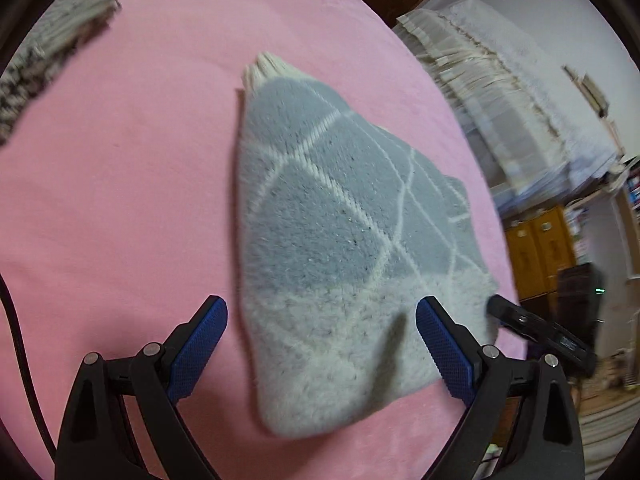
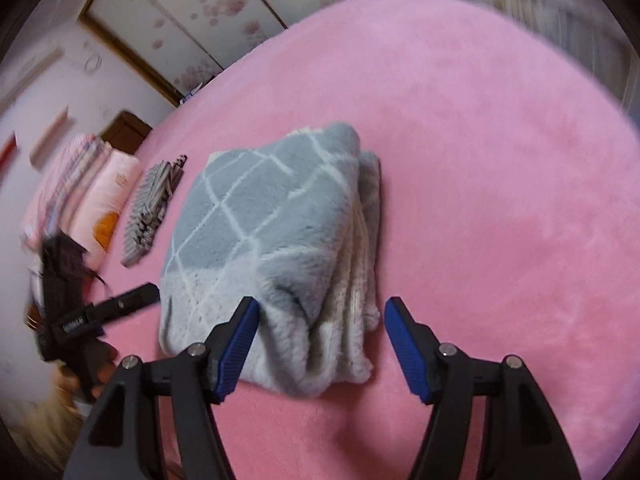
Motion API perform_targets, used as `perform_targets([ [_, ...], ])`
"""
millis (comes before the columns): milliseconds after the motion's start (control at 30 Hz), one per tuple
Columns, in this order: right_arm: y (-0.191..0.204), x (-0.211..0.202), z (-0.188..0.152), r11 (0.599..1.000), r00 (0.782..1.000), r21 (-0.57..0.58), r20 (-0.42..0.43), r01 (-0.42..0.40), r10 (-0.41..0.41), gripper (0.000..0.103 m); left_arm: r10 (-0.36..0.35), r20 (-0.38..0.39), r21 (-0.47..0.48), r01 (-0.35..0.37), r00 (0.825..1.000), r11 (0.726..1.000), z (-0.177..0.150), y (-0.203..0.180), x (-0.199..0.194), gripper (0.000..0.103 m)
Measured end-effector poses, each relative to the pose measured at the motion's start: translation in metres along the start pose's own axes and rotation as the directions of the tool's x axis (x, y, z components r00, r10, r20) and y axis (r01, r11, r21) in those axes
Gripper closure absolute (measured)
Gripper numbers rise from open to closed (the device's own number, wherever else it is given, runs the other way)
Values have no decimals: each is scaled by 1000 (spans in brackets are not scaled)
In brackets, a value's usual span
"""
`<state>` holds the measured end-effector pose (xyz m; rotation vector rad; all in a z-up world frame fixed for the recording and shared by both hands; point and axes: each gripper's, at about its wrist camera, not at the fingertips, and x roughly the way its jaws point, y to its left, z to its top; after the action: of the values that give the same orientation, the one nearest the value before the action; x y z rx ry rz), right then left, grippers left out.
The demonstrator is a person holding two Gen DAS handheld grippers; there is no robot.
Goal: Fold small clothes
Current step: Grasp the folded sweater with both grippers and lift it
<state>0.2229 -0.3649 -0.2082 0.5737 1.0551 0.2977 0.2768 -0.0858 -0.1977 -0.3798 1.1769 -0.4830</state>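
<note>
Both the left gripper (image 1: pixel 322 320) and right gripper (image 2: pixel 322 322) hang wide, empty, flanking the folded grey sweater's (image 1: pixel 340 240) near hem for gripping.

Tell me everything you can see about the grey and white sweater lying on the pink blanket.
The sweater is a fluffy knit, grey with a white diamond grid, fading to off-white at the near end. It lies folded into a thick bundle on the pink blanket, layers stacked along one side, a ribbed cream cuff poking out at the far end. Both tongs, left and right, stand open at its near edge; one right finger seems to brush the fabric.
</note>
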Motion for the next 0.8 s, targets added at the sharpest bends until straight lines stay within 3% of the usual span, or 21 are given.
perform_targets([
  [167, -26, 25, 11, 989, 991, 87, -40, -122, 126, 18, -55, -37, -7, 55, 998, 998, 4, 8, 26, 8],
  [400, -40, 67, 29, 946, 944, 152, -124, -286, 306, 12, -146, -64, -51, 143, 987, 988, 15, 16, 61, 0],
  [633, -21, 93, 42, 952, 926, 59, -221, -300, 306, 3, -202, -100, -43, 199, 974, 979, 28, 19, 81, 0],
  [800, -14, 95, 45, 961, 935, 10, -227, -277, 272, 6, -214, -104, -33, 212, 971, 977, 34, 18, 83, 2],
])
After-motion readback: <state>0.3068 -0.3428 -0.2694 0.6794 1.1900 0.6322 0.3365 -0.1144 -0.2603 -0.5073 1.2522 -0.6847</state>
